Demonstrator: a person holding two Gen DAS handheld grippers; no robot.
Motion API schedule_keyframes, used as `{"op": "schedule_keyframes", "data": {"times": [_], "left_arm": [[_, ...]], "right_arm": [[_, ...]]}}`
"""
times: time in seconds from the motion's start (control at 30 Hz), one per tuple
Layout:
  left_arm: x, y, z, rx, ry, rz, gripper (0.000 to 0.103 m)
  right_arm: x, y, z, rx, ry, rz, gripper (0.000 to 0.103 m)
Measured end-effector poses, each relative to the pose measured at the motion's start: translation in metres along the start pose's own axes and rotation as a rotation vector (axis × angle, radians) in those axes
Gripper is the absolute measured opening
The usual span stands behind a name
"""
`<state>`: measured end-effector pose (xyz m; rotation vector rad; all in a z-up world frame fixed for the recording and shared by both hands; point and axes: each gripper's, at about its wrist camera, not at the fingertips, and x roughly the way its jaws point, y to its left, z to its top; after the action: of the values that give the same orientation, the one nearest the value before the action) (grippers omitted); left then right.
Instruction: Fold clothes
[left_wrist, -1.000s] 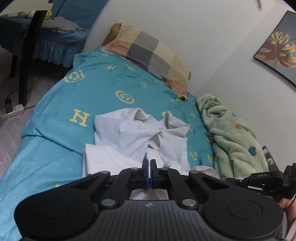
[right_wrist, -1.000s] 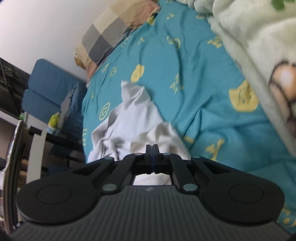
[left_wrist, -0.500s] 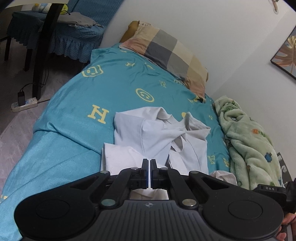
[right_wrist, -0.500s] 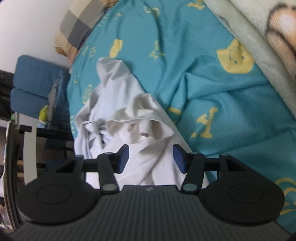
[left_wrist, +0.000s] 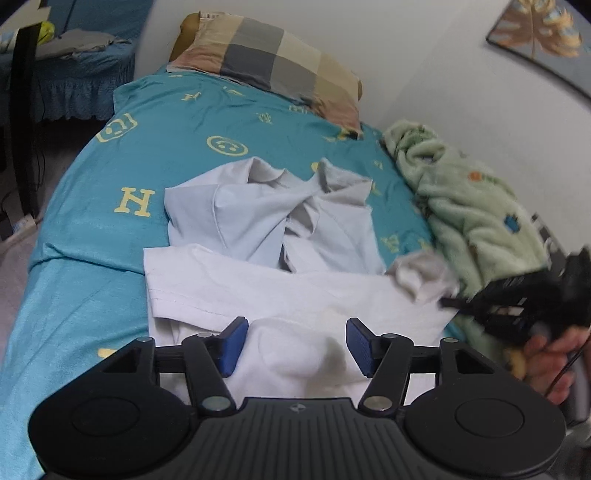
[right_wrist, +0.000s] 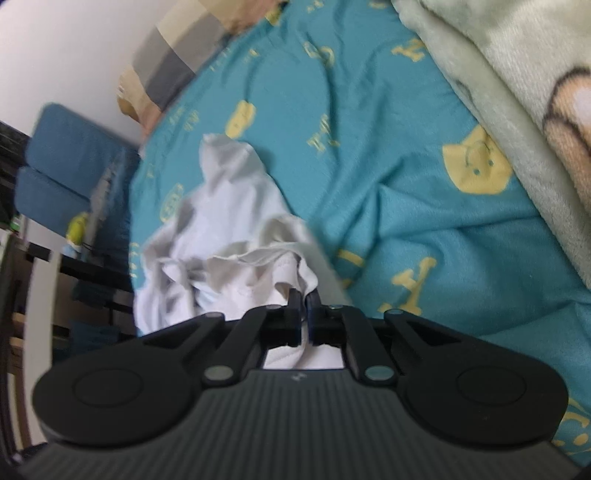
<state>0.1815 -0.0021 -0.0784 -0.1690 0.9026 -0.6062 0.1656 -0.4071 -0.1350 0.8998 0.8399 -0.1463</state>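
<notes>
I'm working a white shirt (left_wrist: 295, 295) that lies crumpled on the teal bedsheet (left_wrist: 177, 122), near the foot of the bed, with a paler grey-blue garment (left_wrist: 258, 210) bunched just beyond it toward the pillow (left_wrist: 269, 62). It looks light, limp cotton that will sag and drag wherever I don't support it, not slippery, nothing to break. I judge the hems and corners are the places to pinch, since a grab mid-panel only gathers a wad.

My right gripper (right_wrist: 303, 301) has its jaws pinched together on a fold of the white cloth; from the left wrist view it shows at the right edge (left_wrist: 517, 299), blurred, with a corner of fabric lifted in front of it. My left gripper (left_wrist: 291, 343) is opening, jaws apart over the near part of the shirt, cloth beneath them but not clamped (the pads look clear of it).

No containers here; a green fleece blanket (left_wrist: 469, 206) lies along the right side of the bed.
</notes>
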Motion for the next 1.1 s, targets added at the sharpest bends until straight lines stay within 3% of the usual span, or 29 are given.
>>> {"op": "schedule_keyframes", "data": {"times": [0.03,0.07,0.27,0.37,0.57,0.7,0.83,0.9,1.1], "left_arm": [[0.002,0.000,-0.002,0.013,0.009,0.009,0.020],[0.004,0.000,-0.004,0.020,0.019,0.013,0.005],[-0.019,0.002,0.009,-0.019,-0.126,-0.004,0.002],[-0.016,0.007,0.018,-0.054,-0.181,0.045,0.002],[0.031,0.024,0.020,-0.090,-0.097,0.106,0.004],[0.033,0.033,0.018,-0.135,-0.068,0.088,0.014],[0.007,0.037,0.012,-0.226,-0.081,0.064,0.047],[-0.012,0.035,0.007,-0.278,-0.088,0.068,0.056],[-0.062,0.032,-0.025,-0.535,-0.081,-0.032,0.076]], "right_arm": [[-0.003,0.002,0.001,-0.003,-0.012,0.010,0.005],[-0.004,0.004,0.002,-0.010,-0.015,0.015,0.005],[0.001,0.019,0.010,-0.058,-0.033,0.006,0.005],[0.012,0.029,0.021,-0.079,-0.060,-0.002,0.005],[0.056,0.029,0.021,-0.147,-0.044,-0.083,0.005],[0.067,0.016,0.019,-0.095,0.005,-0.079,0.006],[0.051,0.015,0.019,-0.032,-0.014,-0.033,0.008],[0.039,0.015,0.016,-0.004,-0.014,0.000,0.008],[-0.012,0.009,-0.006,0.050,0.006,0.040,0.009]]}}
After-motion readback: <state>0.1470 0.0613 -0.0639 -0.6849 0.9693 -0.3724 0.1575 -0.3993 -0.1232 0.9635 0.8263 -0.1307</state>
